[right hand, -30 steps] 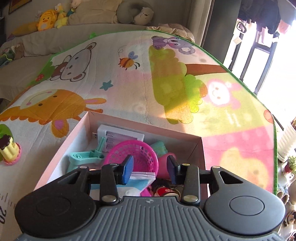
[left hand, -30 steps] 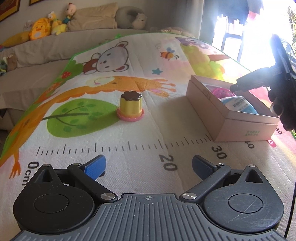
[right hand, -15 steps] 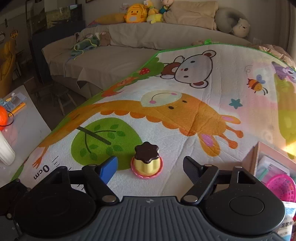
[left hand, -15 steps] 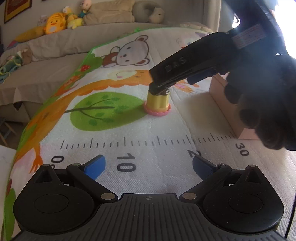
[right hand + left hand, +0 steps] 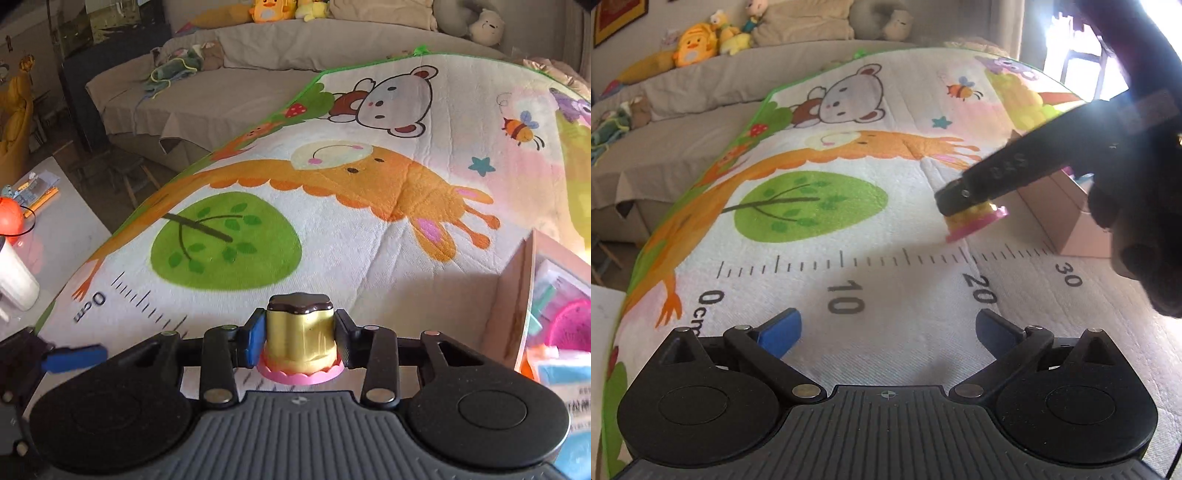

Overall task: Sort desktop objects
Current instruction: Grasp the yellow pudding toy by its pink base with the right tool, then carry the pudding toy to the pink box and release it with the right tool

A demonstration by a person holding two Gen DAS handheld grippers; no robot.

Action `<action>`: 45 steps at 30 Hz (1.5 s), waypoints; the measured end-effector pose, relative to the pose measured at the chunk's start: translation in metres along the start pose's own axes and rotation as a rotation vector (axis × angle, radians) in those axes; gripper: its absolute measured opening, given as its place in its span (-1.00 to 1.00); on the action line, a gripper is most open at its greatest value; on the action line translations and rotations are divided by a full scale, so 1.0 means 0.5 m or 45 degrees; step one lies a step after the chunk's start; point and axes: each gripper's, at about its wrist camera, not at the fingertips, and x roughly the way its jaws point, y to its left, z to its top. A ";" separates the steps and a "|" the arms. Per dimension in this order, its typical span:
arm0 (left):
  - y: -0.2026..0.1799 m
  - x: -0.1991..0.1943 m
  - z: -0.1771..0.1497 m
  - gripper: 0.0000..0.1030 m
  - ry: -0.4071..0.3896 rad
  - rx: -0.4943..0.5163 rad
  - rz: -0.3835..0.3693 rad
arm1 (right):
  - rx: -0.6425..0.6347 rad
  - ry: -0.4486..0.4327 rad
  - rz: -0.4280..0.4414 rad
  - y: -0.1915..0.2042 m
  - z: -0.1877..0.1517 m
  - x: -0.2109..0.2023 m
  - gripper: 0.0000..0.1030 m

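The left hand-held gripper [image 5: 888, 332] hangs low over the play mat [image 5: 820, 236], just as it did a second ago. Its two blue pads [image 5: 781, 330] are spread wide with nothing between them. It has hardly moved at all.

The big change is on the right. A second ago the right hand-held gripper [image 5: 300, 338] was over the pink box [image 5: 524, 295], with its pads close together. Then it swung across to the toy pudding [image 5: 300, 336], opened wide around it, and now its jaws are closing on it. The pads press on both sides of the yellow part, so the pudding is pinched. In the left view the pudding's pink plate [image 5: 979, 223] looks tipped, with one edge up off the mat, so it seems to be just starting to lift.

This most likely means the pick-up step is done. The next job is probably to carry the pudding over to the box and drop it in with the other things. The box sits on the mat just to the right of the pudding, so the trip is short.

The pudding is a small toy. It has a dark brown top shaped like a flower, a shiny yellow middle with soft ridges, and a pink plate with a wavy edge at the bottom. It looks hard and smooth, so it could slip if the pinch is weak.
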 end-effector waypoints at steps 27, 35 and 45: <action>-0.142 0.023 -0.018 1.00 0.043 0.173 -0.092 | 0.109 -0.064 -0.317 -0.100 -0.339 -0.219 0.31; -0.134 0.025 -0.025 1.00 0.049 0.157 -0.087 | 0.071 -0.127 -0.373 -0.087 -0.336 -0.201 0.02; -0.143 -0.004 -0.008 1.00 0.028 0.139 -0.116 | -0.001 -0.128 -0.369 -0.052 -0.339 -0.267 -0.04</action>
